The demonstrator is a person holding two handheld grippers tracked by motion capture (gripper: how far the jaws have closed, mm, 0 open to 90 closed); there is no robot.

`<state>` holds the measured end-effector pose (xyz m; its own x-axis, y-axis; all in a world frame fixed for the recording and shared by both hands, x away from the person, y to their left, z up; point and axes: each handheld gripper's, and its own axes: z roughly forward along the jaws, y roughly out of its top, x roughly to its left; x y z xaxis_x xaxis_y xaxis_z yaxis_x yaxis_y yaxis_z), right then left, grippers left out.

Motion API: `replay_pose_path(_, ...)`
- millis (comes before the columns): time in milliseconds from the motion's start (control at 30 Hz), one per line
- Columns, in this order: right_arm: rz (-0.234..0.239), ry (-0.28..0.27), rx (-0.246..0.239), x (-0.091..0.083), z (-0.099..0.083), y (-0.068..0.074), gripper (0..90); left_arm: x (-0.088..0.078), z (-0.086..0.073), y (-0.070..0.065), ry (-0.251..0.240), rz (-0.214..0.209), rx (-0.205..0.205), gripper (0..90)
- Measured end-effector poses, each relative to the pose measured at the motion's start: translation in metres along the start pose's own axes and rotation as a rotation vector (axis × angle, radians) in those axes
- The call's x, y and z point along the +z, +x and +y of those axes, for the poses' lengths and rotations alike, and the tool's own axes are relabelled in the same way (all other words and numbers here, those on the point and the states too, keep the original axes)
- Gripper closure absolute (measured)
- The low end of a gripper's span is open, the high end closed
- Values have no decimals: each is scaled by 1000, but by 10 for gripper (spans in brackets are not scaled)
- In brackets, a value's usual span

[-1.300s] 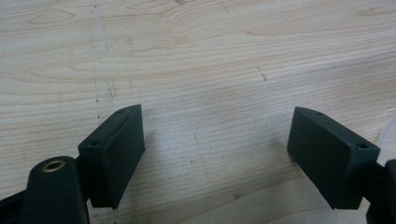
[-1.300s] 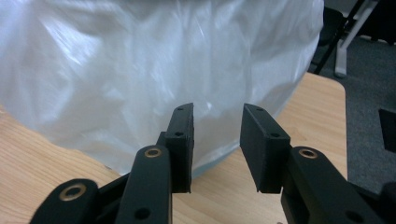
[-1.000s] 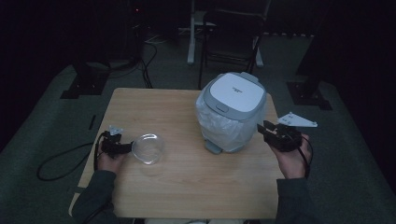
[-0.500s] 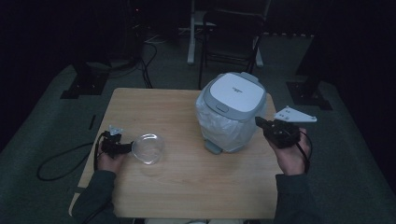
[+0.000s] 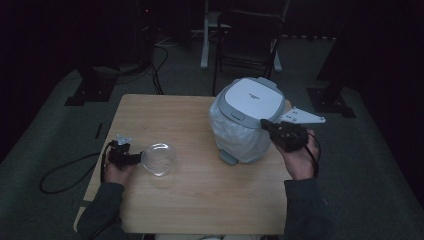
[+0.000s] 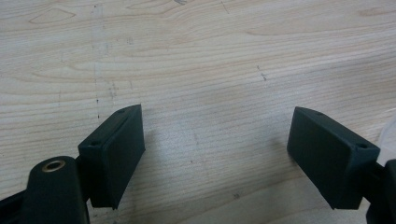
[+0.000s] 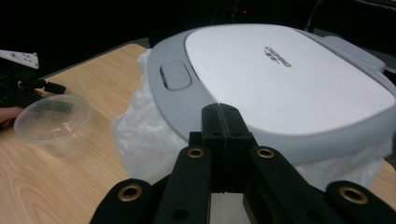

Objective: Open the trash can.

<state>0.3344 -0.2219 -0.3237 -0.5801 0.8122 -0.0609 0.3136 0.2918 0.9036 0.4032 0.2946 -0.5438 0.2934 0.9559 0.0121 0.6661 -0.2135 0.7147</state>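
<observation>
A small bin with a grey and white lid (image 5: 249,98) and a white plastic liner (image 5: 235,137) stands on the wooden table (image 5: 200,195), right of centre. My right gripper (image 5: 266,125) is at the bin's right side, level with the lid's rim. In the right gripper view its jaws are shut together (image 7: 225,119) with nothing between them, just in front of the lid (image 7: 280,79). A clear plastic bowl (image 5: 158,159) sits at the left. My left gripper (image 5: 131,159) lies just left of the bowl, jaws open (image 6: 217,126) over bare wood.
A black chair (image 5: 247,37) stands behind the table, and dark stands and cables lie on the floor around it. The right gripper view also shows the bowl (image 7: 51,119) and the left hand's gripper (image 7: 23,86) farther off.
My right gripper has moved up and left, from beside the bin to the lid's rim. The left gripper and the bowl have stayed put.
</observation>
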Motion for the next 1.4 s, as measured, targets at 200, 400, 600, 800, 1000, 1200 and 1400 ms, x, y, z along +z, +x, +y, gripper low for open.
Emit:
replay_pose_path(200,13,6,-20,12,7,6,900,0,0,0,-1,-1,-1,199)
replay_pose_path(400,22,2,-32,23,13,11,899,0,0,0,0,-1,-1,199)
replay_pose_path(600,35,-1,-28,35,17,13,899,0,0,0,3,-1,1,199)
replay_pose_path(800,46,2,-29,46,21,17,898,0,0,0,1,-1,3,199)
replay_pose_path(1000,49,4,-42,54,24,20,900,0,0,0,1,0,2,199)
replay_pose_path(1200,62,10,-29,57,24,22,900,0,0,0,1,-1,2,199)
replay_pose_path(1400,51,16,-32,59,24,25,900,0,0,0,1,0,2,199)
